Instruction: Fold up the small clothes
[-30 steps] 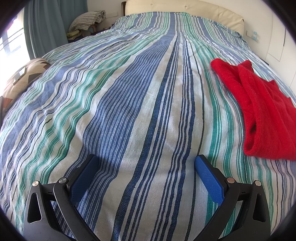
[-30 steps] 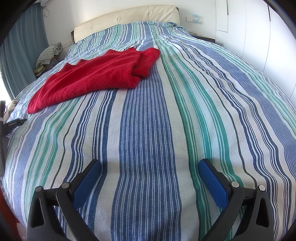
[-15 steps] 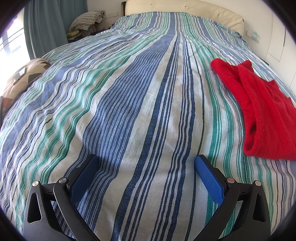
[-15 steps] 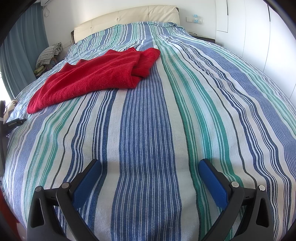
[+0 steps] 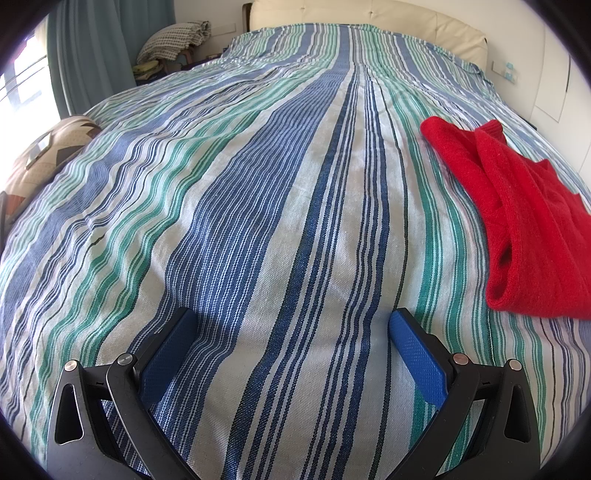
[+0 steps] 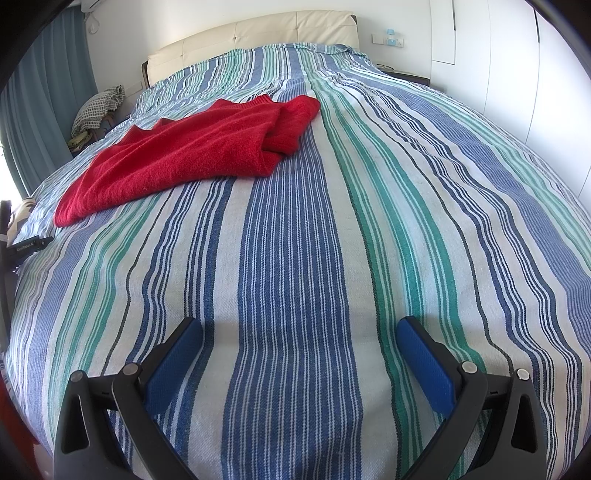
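Observation:
A red knitted garment (image 5: 532, 221) lies rumpled on the striped bedspread (image 5: 258, 221), far right in the left wrist view. The right wrist view has the same red garment (image 6: 192, 155) at upper left, one end bunched and folded over. My left gripper (image 5: 291, 325) hovers open low over bare bedspread, well left of the garment, nothing between its blue pads (image 5: 417, 350). My right gripper (image 6: 299, 332) is open too, over the striped bedspread (image 6: 332, 221), with the garment far ahead and to its left.
A cream padded headboard (image 6: 258, 33) closes the far end of the bed. Teal curtains (image 5: 96, 55) and a pile of checked cloth (image 5: 173, 37) stand left of the bed. White cupboard doors (image 6: 517, 74) line the right wall. A patterned cushion (image 5: 48, 155) sits at the left edge.

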Demonstrator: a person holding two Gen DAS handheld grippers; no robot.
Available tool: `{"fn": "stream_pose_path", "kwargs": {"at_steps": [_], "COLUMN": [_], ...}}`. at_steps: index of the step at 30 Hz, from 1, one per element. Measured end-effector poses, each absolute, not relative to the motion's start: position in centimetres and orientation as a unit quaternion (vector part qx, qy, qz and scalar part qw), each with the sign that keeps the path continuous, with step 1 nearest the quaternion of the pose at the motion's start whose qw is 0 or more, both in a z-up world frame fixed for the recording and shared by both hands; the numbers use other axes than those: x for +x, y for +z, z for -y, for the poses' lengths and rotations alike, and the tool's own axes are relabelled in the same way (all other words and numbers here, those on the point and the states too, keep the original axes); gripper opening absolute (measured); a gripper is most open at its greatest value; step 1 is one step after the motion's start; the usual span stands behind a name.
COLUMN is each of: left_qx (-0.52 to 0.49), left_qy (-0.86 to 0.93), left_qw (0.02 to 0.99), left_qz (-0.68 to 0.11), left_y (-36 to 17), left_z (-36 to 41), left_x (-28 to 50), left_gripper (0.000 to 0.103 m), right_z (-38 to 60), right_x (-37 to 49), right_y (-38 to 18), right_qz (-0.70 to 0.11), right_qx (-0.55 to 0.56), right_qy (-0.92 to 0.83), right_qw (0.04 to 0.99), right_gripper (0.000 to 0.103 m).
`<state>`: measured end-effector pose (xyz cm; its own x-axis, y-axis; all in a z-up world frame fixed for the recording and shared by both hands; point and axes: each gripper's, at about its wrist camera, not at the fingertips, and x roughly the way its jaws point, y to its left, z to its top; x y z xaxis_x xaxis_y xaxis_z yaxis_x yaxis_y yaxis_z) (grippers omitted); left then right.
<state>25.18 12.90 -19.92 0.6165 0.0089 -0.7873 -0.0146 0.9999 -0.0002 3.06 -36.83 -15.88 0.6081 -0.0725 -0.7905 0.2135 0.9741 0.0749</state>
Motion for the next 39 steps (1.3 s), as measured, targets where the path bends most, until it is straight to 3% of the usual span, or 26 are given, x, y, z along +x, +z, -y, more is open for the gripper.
{"fn": "stream_pose_path", "kwargs": {"at_steps": [39], "left_qx": [0.002], "left_qy": [0.013], "left_qw": [0.900], "left_qz": [-0.436], "left_y": [-19.92], "left_z": [-12.81], "left_x": [25.26], "left_gripper": [0.103], "right_z": [36.88], "right_x": [3.66], "right_y": [-16.13], "right_qz": [-0.429], "right_qx": [0.072], "right_qy": [-0.087], "right_qw": [0.896], "right_gripper": [0.103]}}
